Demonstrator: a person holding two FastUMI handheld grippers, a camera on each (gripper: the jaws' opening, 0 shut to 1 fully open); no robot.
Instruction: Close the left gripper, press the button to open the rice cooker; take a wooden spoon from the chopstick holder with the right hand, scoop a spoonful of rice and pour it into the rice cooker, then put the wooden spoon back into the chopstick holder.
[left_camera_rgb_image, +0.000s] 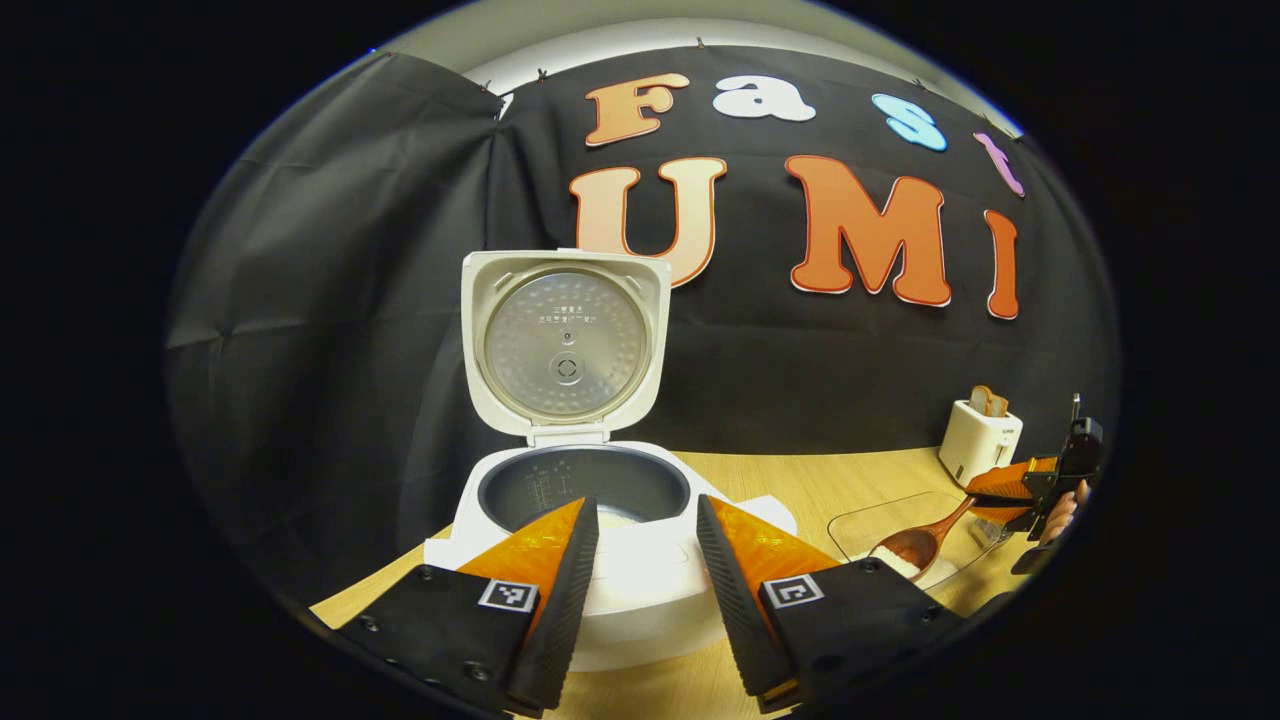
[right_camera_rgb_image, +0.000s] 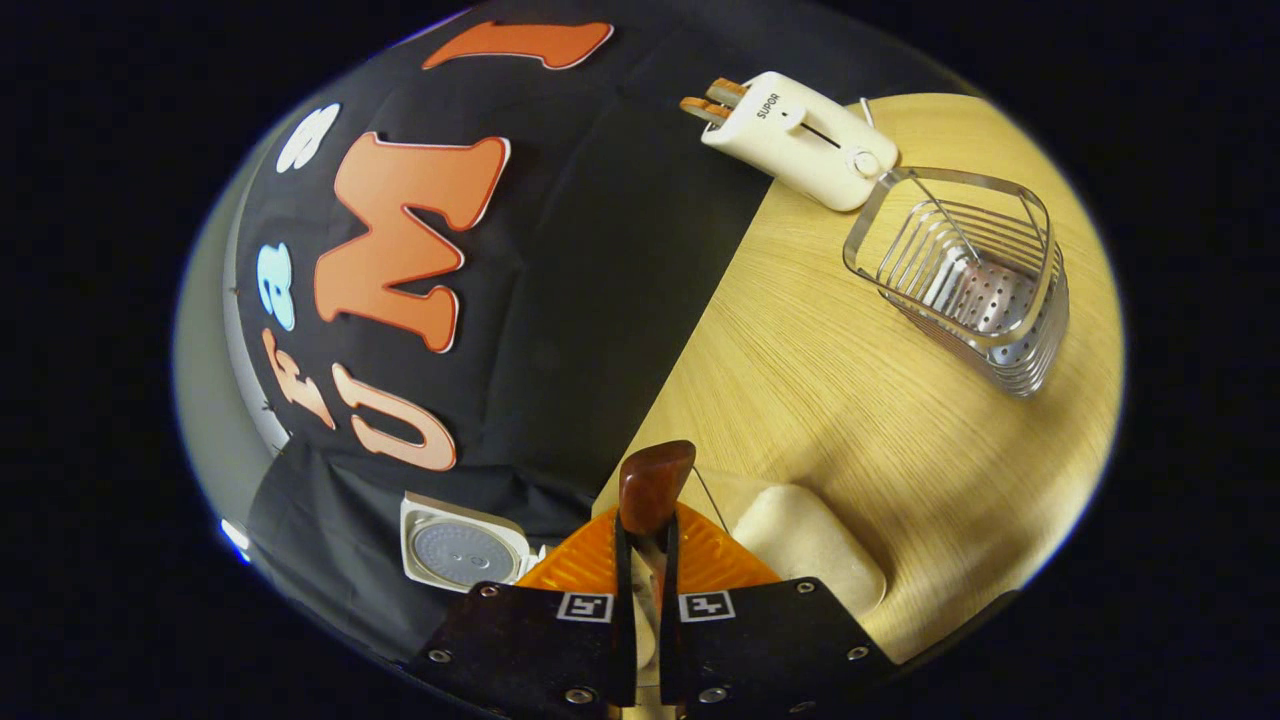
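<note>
Rice cooker (left_camera_rgb_image: 610, 560) lid up, pot exposed; L gripper (left_camera_rgb_image: 648, 560) hovers in front of it, jaws spread, empty. R gripper (right_camera_rgb_image: 640, 560) pinches wooden spoon (left_camera_rgb_image: 925, 540) by the handle, bowl down in the clear rice tray (left_camera_rgb_image: 860, 520), grains on it. Step in hand, my read: scoop. To do well: lift w/ bowl level, slow carry across to the pot, tip only once over it. Chopstick holder (right_camera_rgb_image: 965, 285) stands empty near toaster (right_camera_rgb_image: 800, 135).

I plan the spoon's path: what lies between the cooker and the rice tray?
In the left gripper view, bare wooden table lies between the cooker and the tray; nothing stands there.
</note>
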